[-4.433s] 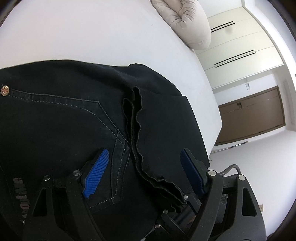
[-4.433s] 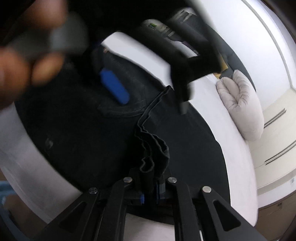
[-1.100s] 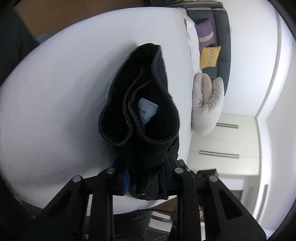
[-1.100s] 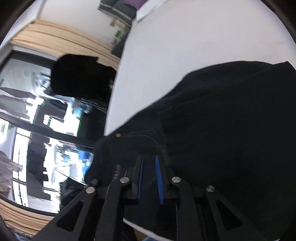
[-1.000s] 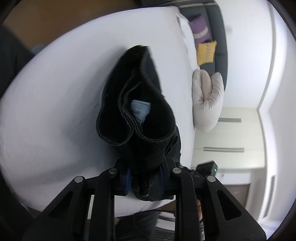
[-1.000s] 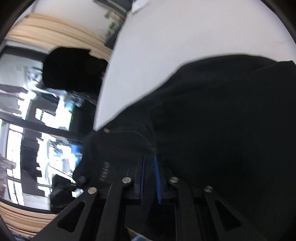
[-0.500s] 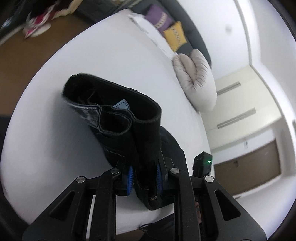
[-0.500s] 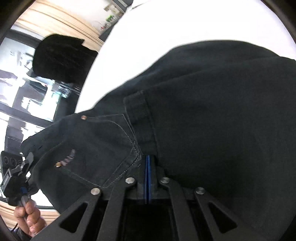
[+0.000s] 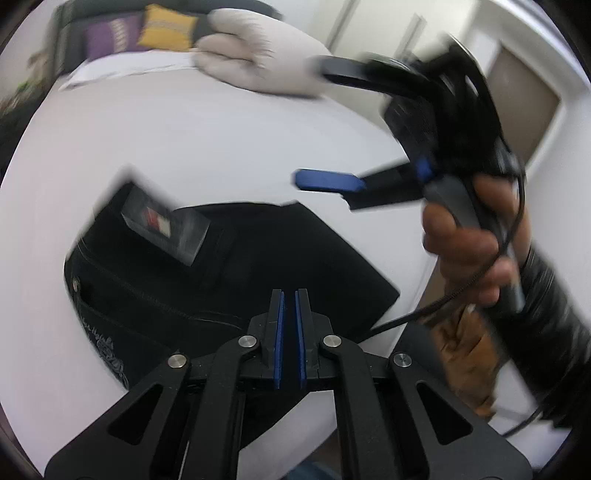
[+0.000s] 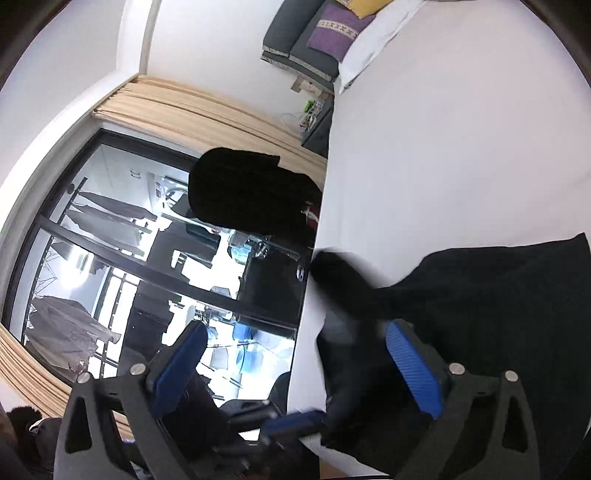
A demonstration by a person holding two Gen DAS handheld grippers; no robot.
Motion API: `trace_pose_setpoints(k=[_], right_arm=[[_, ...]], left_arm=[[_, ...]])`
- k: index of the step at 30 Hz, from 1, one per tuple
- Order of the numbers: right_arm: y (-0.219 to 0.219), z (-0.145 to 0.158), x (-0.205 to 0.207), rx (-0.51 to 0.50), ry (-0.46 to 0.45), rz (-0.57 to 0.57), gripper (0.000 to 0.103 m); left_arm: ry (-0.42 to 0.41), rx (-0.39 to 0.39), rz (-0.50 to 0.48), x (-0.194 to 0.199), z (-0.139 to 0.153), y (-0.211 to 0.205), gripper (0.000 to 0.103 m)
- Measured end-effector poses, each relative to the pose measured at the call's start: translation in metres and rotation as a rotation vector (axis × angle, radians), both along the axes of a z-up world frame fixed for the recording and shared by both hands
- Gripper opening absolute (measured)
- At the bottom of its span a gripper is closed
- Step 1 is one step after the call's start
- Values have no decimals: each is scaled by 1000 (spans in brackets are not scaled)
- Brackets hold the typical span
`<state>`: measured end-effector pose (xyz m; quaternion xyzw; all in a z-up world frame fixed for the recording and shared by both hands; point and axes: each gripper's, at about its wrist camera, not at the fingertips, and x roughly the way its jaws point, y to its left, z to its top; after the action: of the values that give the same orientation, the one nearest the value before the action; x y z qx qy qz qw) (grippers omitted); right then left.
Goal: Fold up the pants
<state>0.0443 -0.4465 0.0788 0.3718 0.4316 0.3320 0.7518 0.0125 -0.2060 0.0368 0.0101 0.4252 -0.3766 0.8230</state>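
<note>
White bed (image 9: 221,147) w/ folded black pants (image 9: 258,258), grey pillow (image 9: 258,66); left fingers (image 9: 288,332) nearly closed, empty; right fingers (image 10: 413,369) wide.

Left wrist view: looks forward and down along the left gripper (image 9: 288,332), jaws nearly together at 6 o'clock, close above the folded pants (image 9: 236,266) on the white bed (image 9: 207,140). Faces up the bed toward the beige pillow (image 9: 258,70) at 12 o'clock and the sofa cushions (image 9: 147,29) at 11 o'clock; catches the right gripper (image 9: 332,147) and right hand (image 9: 469,251) at 2 to 3 o'clock, blurred.

Right wrist view: rolled sideways, low beside the bed edge, right gripper (image 10: 295,365) jaws wide apart at 6 o'clock. Faces window (image 10: 110,258) and curtain (image 10: 207,110) from 9 to 11 o'clock, bed (image 10: 461,129) from 1 to 3 o'clock, pants (image 10: 498,302) at 4 o'clock.

Shared: bed, pants, sofa cushions (image 10: 332,26).
</note>
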Motion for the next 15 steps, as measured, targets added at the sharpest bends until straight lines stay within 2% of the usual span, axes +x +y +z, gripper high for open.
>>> trace_pose_setpoints(k=[3,5,7,10,14,15], right_arm=[[-2,-23,7,-176,97,-50,100],[-11,-41,12,-138,142,-76,97],[-13,-51,11,-114,154,-82,97],[2,-61,18,-120,171,-55,97],[13,-62,21,-115,173,-57,97],[10,-62,20,-112,168,-57,97]], left_arm=[[-21,73,-11,-4,-16,-16,5],[-23,67,12,-2,-16,-7,5],[-94,115,64,-11,-11,1,5],[-137,195,94,-13,-13,-3,6],[-207,344,1,-24,-25,-47,10],[-221,401,-26,-27,-32,-60,17]])
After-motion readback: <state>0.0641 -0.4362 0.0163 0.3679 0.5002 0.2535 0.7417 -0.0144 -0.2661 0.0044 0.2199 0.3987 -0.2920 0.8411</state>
